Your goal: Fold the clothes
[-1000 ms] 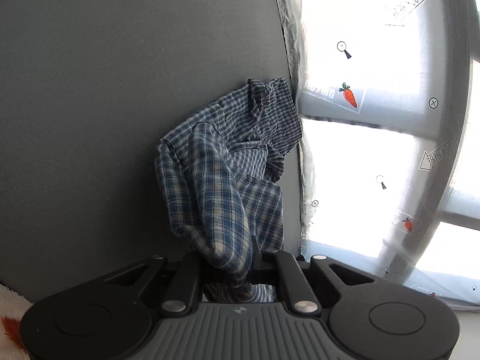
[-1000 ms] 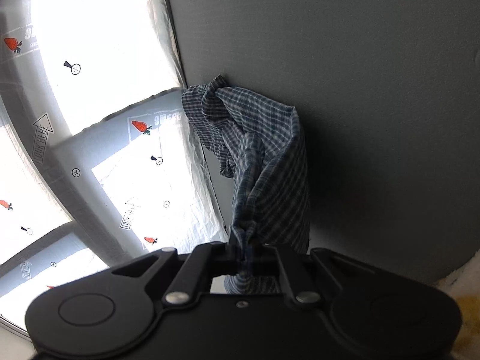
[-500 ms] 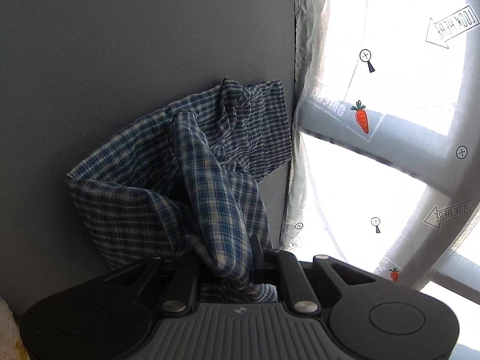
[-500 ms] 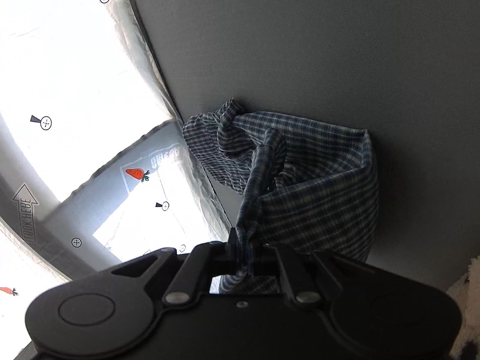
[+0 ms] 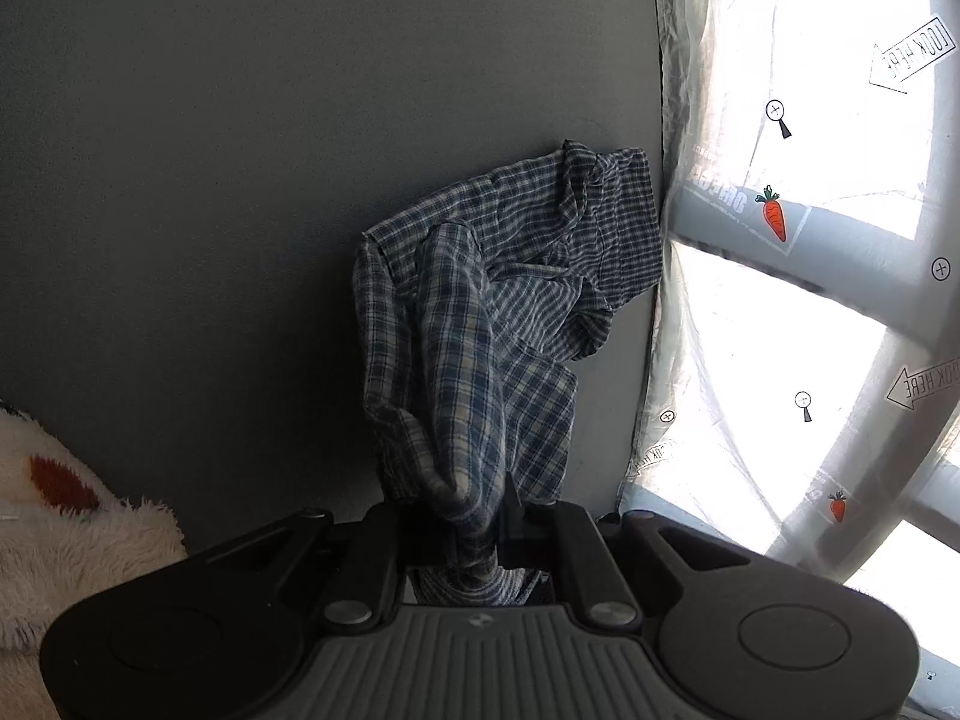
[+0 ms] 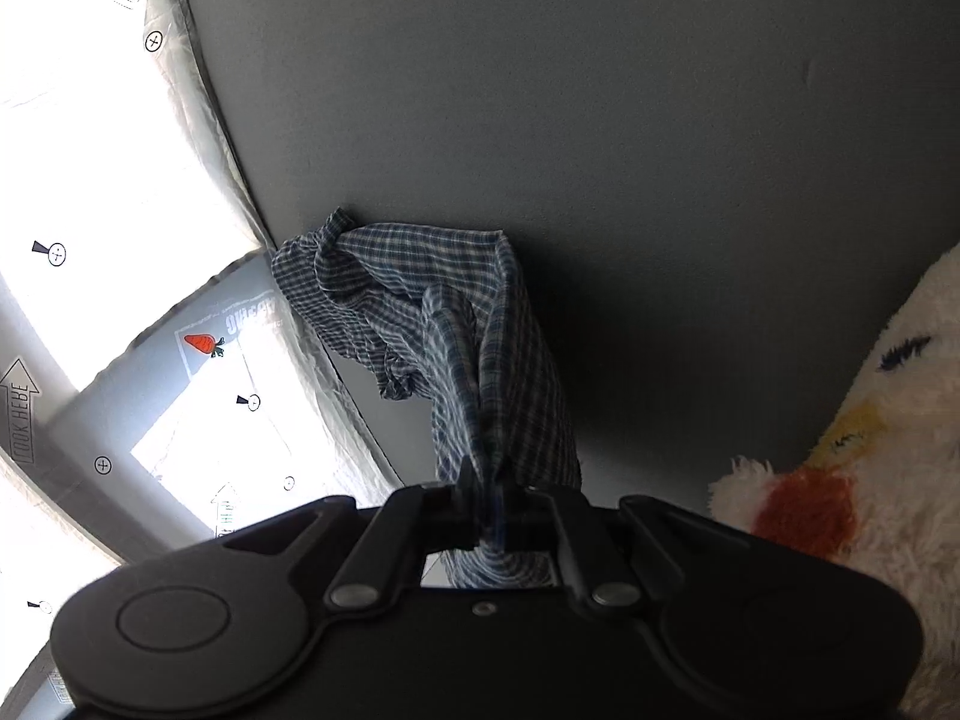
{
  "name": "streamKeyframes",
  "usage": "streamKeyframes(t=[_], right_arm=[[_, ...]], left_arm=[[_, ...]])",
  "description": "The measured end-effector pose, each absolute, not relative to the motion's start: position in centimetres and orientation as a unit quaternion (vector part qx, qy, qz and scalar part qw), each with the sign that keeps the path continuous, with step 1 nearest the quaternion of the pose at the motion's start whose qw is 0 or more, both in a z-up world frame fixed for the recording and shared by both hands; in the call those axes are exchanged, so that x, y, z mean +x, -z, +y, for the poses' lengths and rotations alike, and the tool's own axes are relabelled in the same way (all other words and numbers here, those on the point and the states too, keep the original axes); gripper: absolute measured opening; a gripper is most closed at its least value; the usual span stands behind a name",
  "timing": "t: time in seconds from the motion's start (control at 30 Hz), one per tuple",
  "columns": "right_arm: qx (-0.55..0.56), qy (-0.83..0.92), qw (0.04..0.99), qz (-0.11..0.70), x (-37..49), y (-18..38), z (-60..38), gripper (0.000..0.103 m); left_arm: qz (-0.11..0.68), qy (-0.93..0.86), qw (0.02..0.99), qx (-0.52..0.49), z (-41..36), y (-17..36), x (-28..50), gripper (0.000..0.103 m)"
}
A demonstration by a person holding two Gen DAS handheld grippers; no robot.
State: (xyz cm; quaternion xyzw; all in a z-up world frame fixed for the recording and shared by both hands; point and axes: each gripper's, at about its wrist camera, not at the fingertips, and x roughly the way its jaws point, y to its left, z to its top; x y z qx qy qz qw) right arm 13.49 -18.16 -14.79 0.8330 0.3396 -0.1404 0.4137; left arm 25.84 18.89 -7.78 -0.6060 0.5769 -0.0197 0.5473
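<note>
Two grippers, both clamped on one blue plaid garment (image 5: pixel 480 324).

In the left wrist view, from left to right: a fluffy white plush (image 5: pixel 66 510) with a red patch at the lower left edge; a plain grey surface (image 5: pixel 240 180) filling most of the frame; the bunched plaid cloth lying crumpled on that grey surface, rising from the left gripper (image 5: pixel 471 510), its fingers pinching a gathered fold between them; then a translucent white sheet (image 5: pixel 780 330) printed with carrots, arrows and "LOOK HERE" labels, brightly backlit, just beside the cloth's far edge.

In the right wrist view, from left to right: the same printed sheet (image 6: pixel 120 240) with a red carrot mark; the plaid cloth (image 6: pixel 456 324) draped in a twisted strand from its far bunched end by the sheet's edge down into the right gripper (image 6: pixel 486 480), fingers pressed tight on a narrow fold; grey surface (image 6: pixel 600 120) behind; white plush (image 6: pixel 858 450) with yellow and red patches at the right edge.
</note>
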Motion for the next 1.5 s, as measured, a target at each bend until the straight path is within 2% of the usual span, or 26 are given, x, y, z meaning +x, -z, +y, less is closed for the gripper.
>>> streamKeyframes(t=[0.23,0.43,0.57,1.03,1.1,1.17,1.27,1.33,1.4,1.5], right_arm=[[0.841,0.148,0.394,0.34,14.3,15.9,-18.0,0.004],[0.853,0.143,0.384,0.325,19.5,16.3,-19.1,0.005],[0.857,0.145,0.381,0.314,22.8,16.8,-20.1,0.005],[0.87,0.148,0.377,0.283,35.7,21.1,-24.6,0.005],[0.867,0.149,0.381,0.286,37.2,21.9,-25.2,0.005],[0.864,0.152,0.383,0.291,38.6,23.0,-25.7,0.005],[0.857,0.149,0.391,0.3,40.5,24.7,-26.2,0.005],[0.848,0.134,0.41,0.307,41.4,25.1,-26.5,0.009],[0.835,0.116,0.437,0.313,42.2,25.0,-26.8,0.021],[0.781,0.095,0.533,0.313,42.7,22.8,-27.4,0.03]], left_arm=[[0.588,-0.012,0.507,-0.631,19.6,10.5,26.3,0.011],[0.578,-0.006,0.492,-0.651,19.0,11.8,32.3,0.012],[0.574,0.001,0.483,-0.662,18.3,12.5,36.9,0.017],[0.553,0.007,0.473,-0.686,15.8,16.8,51.1,0.017],[0.546,0.009,0.483,-0.685,15.8,17.5,53.0,0.016],[0.538,0.011,0.498,-0.681,15.7,18.1,54.7,0.005],[0.527,0.011,0.519,-0.673,15.8,18.9,57.0,0.005],[0.527,0.019,0.535,-0.66,15.8,19.3,58.1,0.005],[0.524,0.032,0.56,-0.641,15.8,18.8,58.6,0.006],[0.509,0.06,0.645,-0.567,15.5,16.1,58.0,0.017]])
